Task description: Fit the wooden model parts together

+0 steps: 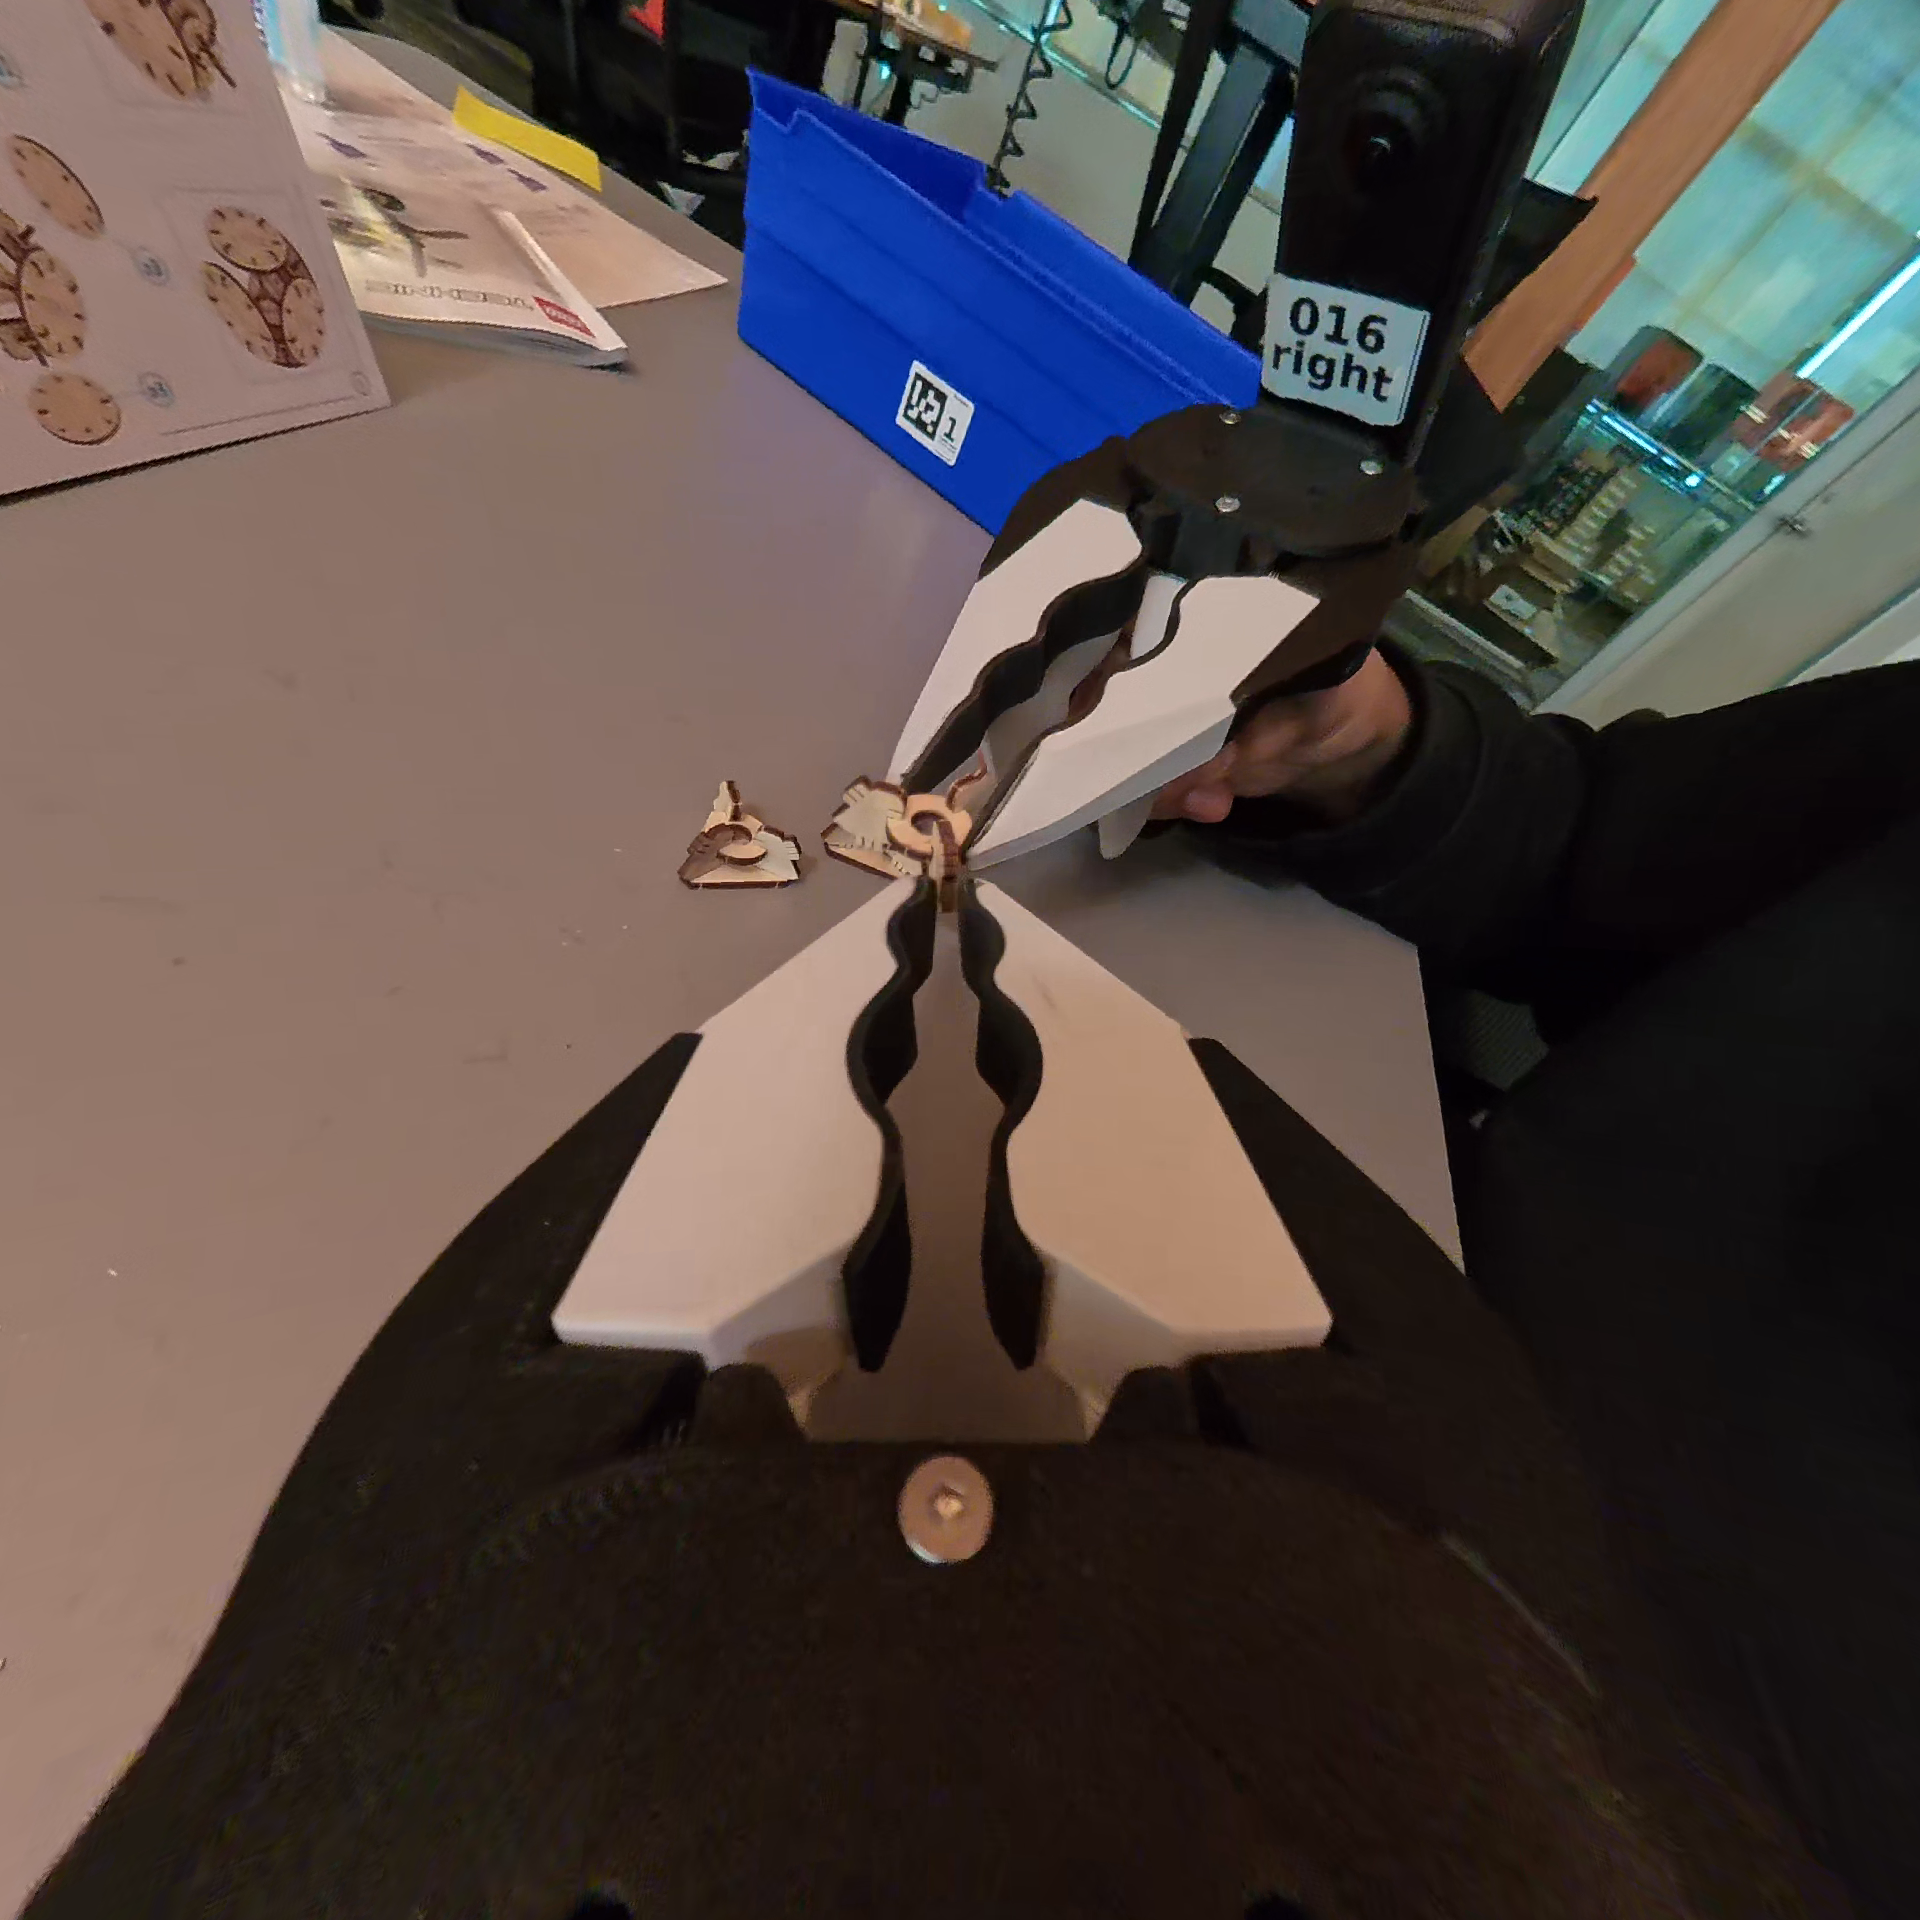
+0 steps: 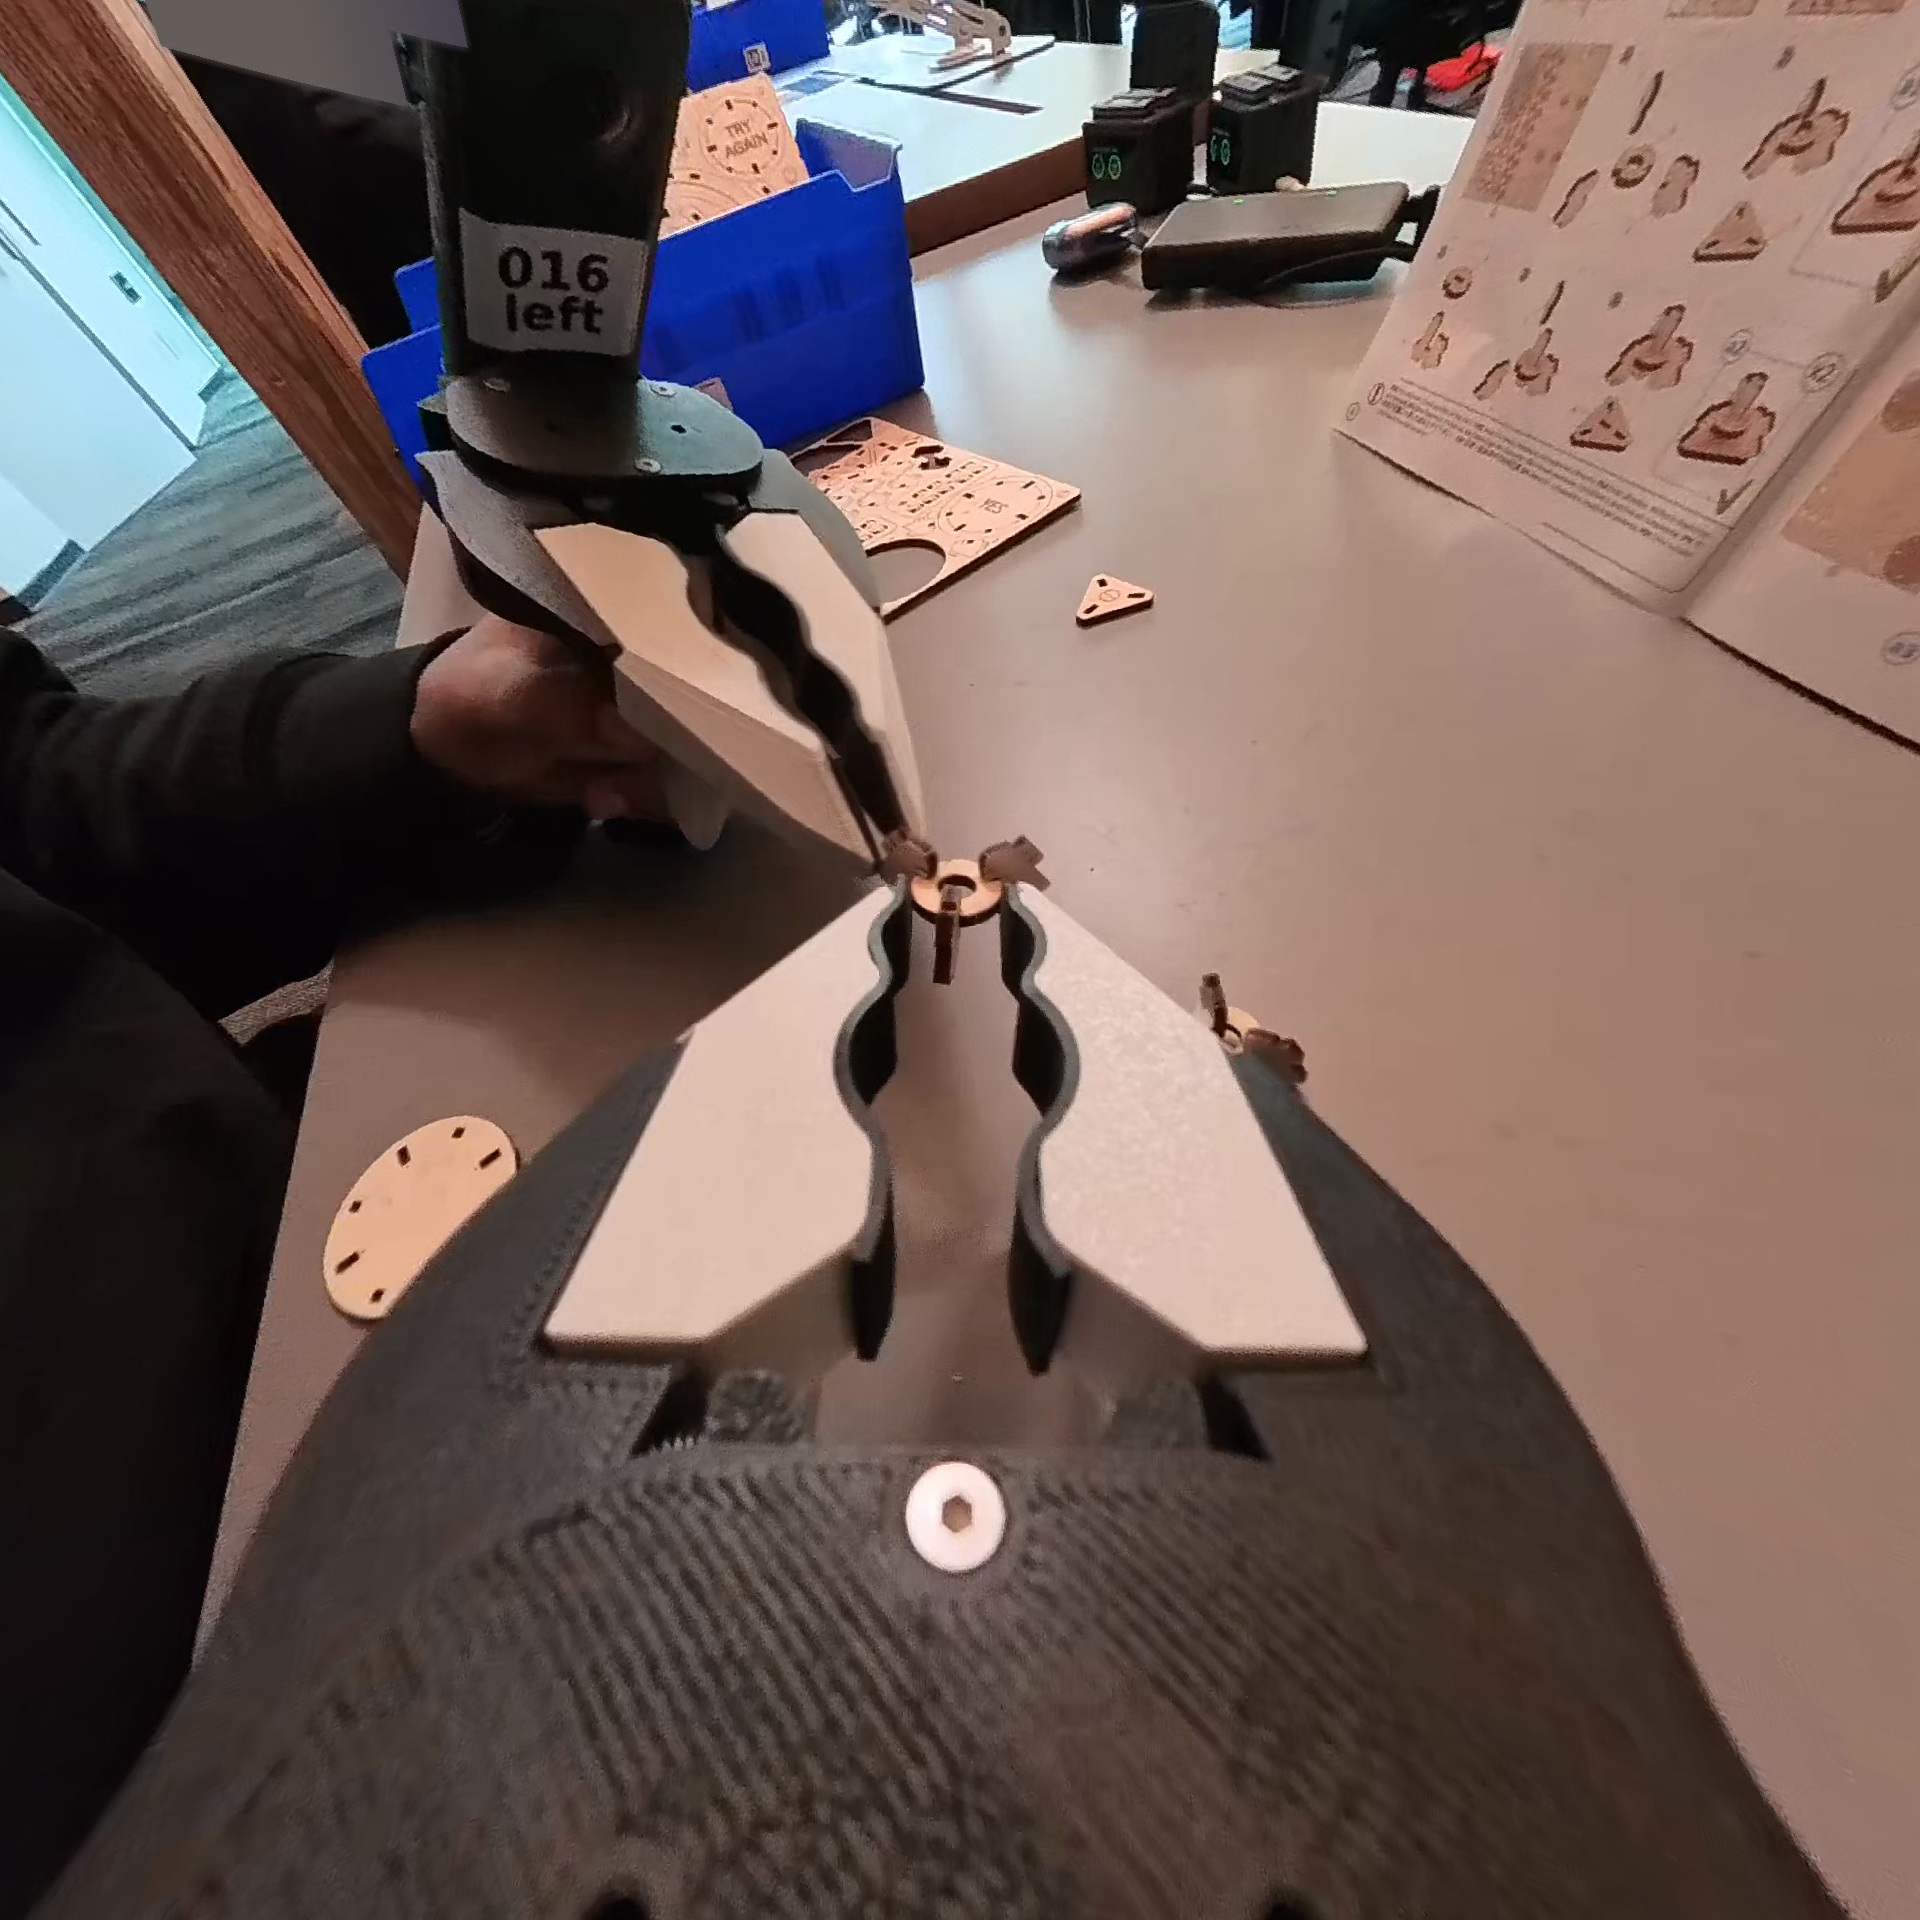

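Your left gripper (image 1: 943, 888) is pinching a thin wooden fin piece (image 1: 945, 862) edge-on, with the black pads pressed against both of its faces. That fin is standing in the slot of a small wooden ring assembly (image 1: 914, 826), which your right gripper (image 2: 956, 904) is holding by the ring's rim. From the right wrist view the ring (image 2: 958, 891) is sitting between your right fingertips (image 2: 1023, 920), with another fin hanging below it between the two fingers. The assembly is hovering just over the grey table (image 1: 416, 675).

A second, similar triangular wooden assembly (image 1: 740, 844) is lying on the table just beside it, apart from both grippers.

Beyond them, a blue plastic bin (image 1: 935, 281) is standing on the table; from the left wrist view you cannot tell what is inside it. In the right wrist view the blue bin (image 2: 790, 281) is holding laser-cut plywood sheets (image 2: 732, 145) standing upright in a compartment. A punched-out plywood sheet (image 2: 935, 509) is lying flat near it, with a small wooden triangle (image 2: 1114, 600) and a slotted wooden disc (image 2: 416, 1210) elsewhere on the table. Instruction sheets (image 2: 1621, 291) are propped at the far side.
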